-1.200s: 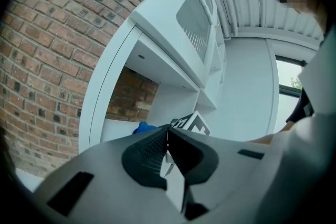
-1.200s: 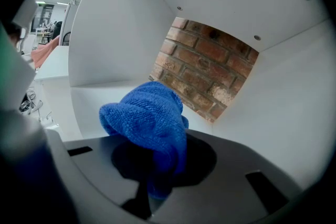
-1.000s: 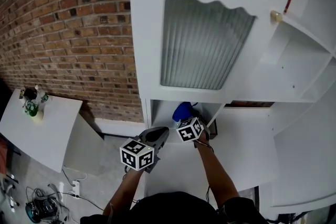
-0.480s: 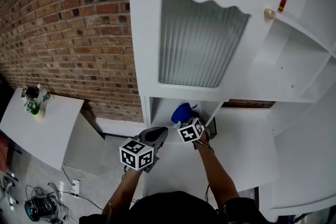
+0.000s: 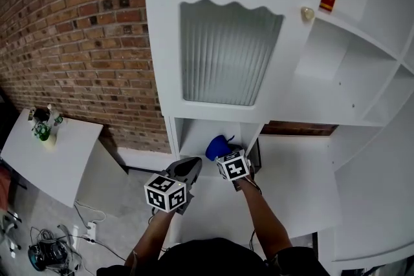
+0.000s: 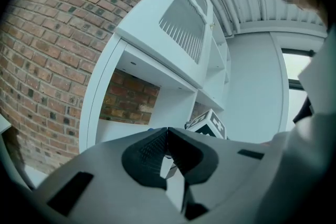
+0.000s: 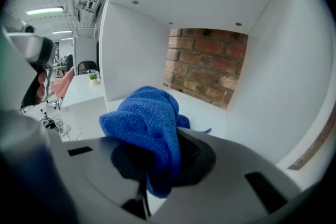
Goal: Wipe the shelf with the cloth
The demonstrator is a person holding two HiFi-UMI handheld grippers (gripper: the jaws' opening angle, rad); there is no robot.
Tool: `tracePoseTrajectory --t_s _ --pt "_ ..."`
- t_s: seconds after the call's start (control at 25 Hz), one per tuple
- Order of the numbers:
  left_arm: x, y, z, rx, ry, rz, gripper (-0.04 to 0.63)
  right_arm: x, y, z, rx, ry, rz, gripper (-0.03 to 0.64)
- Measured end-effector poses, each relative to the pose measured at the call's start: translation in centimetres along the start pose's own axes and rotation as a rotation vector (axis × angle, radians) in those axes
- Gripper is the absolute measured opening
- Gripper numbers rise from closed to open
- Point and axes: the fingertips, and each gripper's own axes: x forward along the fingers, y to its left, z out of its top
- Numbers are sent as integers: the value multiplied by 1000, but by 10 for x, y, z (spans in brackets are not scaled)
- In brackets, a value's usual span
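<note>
Now | right claw point(image 7: 157, 157) clamps one blue cloth point(image 7: 147, 120) at shelf point(image 7: 210, 108) | left claw point(image 6: 167, 131) closed, empty

Entry: we see the shelf bay point(image 7: 207, 110) open at the front, its floor bare beyond the cloth point(image 7: 147, 123) | Limits: side walls close, low ceiling, brick wall point(image 7: 207, 63) behind | Above: ribbed-glass door point(image 5: 226, 52) over the opening

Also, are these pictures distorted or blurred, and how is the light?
Head view: evenly lit and sharp, but the white cabinet edges bow. Left gripper view: dark round vignette, brick wall curves at the rim. Right gripper view: fisheye bend; blue cloth sharp, ceiling lamp bright at upper left.
</note>
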Motion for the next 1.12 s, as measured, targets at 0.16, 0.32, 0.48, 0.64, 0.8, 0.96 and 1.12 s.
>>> tracePoseTrajectory --t_s 0.16,0.32,0.48,0.64,0.8,0.96,1.12 --pt "2 -9 -4 9 6 35 17 -15 1 1 24 -49 37 63" --pt "9 -24 -6 19 7 55 17 -33 -6 1 24 -101 52 63" --pt "18 -39 -10 35 19 73 17 -55 -15 0 54 -157 80 64" --pt "24 -49 -13 33 11 104 17 -74 -24 -5 62 -192 103 64" --pt "32 -62 -22 33 15 129 17 -87 -33 -14 59 -209 129 64" --pt "38 -72 -34 27 32 147 17 -95 -37 -22 61 -217 160 64" --pt "44 -80 -38 25 38 146 17 -98 -38 -20 53 -230 183 64"
